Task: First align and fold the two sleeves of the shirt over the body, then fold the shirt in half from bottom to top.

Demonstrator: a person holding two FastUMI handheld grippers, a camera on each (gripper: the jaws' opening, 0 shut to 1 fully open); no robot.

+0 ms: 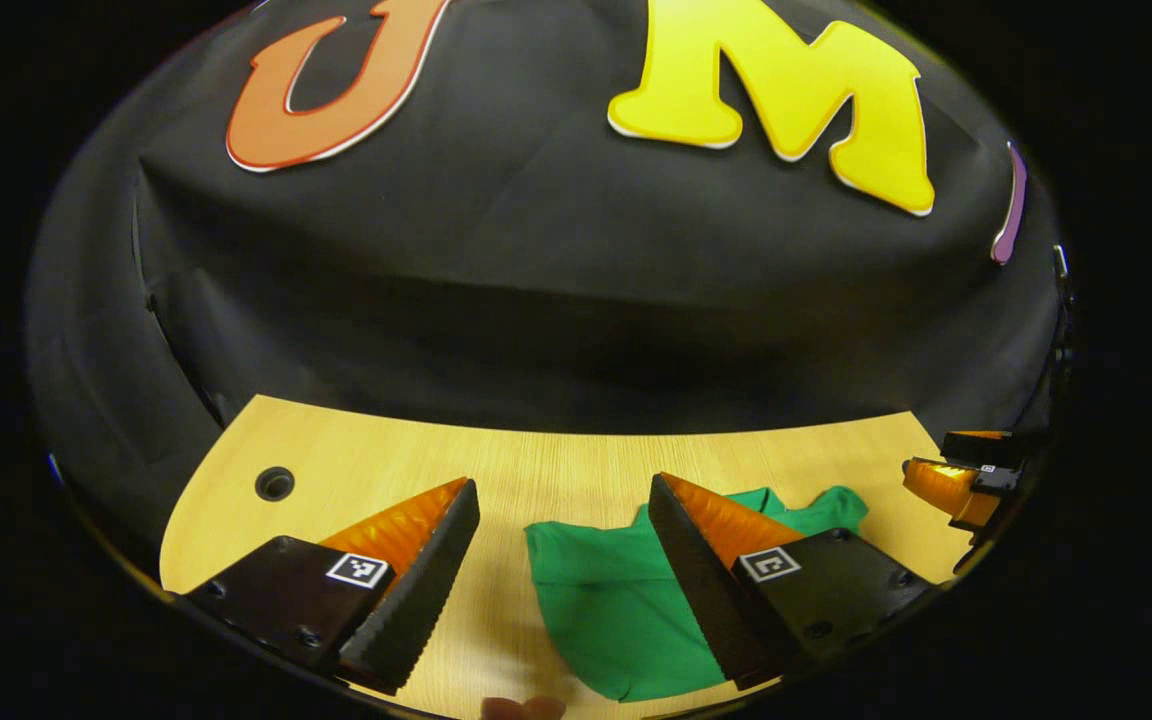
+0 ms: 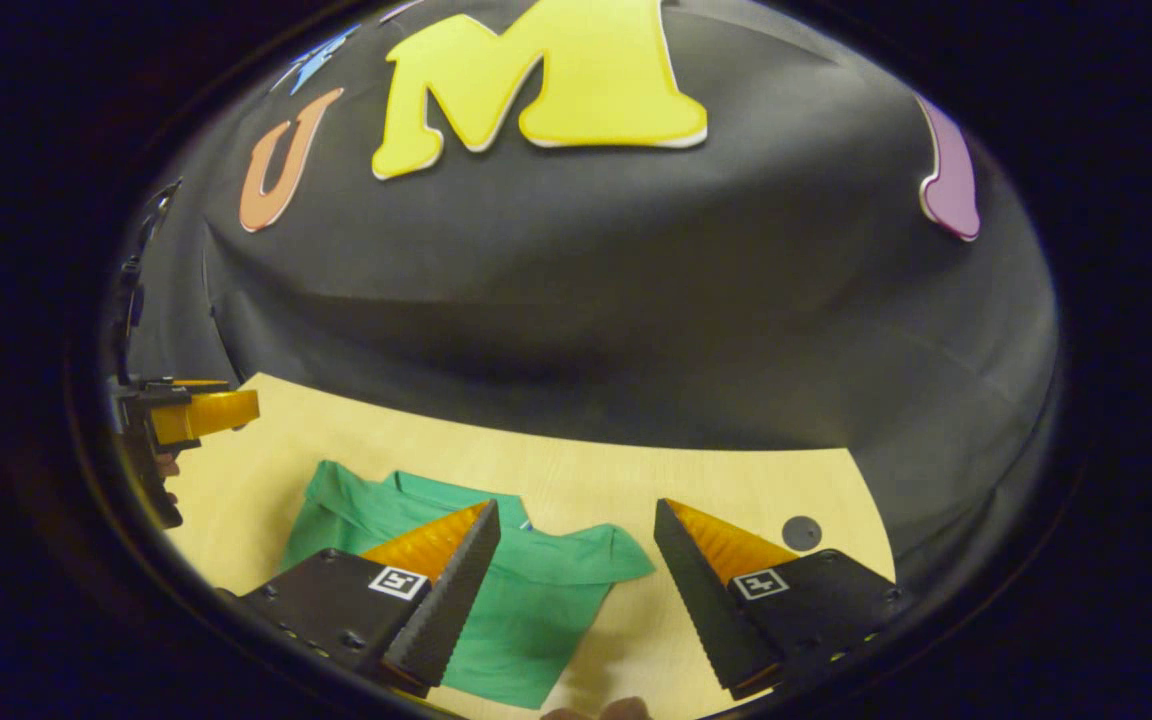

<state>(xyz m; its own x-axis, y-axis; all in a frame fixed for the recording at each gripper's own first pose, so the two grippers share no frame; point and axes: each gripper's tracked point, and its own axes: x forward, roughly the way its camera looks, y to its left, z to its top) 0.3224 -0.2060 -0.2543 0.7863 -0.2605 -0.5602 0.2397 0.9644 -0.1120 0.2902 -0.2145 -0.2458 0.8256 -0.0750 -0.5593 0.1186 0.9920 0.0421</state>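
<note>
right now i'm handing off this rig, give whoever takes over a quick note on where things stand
Left claw: open, holding nothing, above the table with the shirt's left edge between its fingers in the left gripper view.
Right claw: open, holding nothing, above the shirt's right sleeve.
Green shirt: lies spread on the wooden table, collar toward the booth wall.
Done: nothing that shows; the right sleeve is spread out to the side, and no fold can be made out.
Left: fold both sleeves over the body, then fold the shirt in half from bottom to top.
</note>
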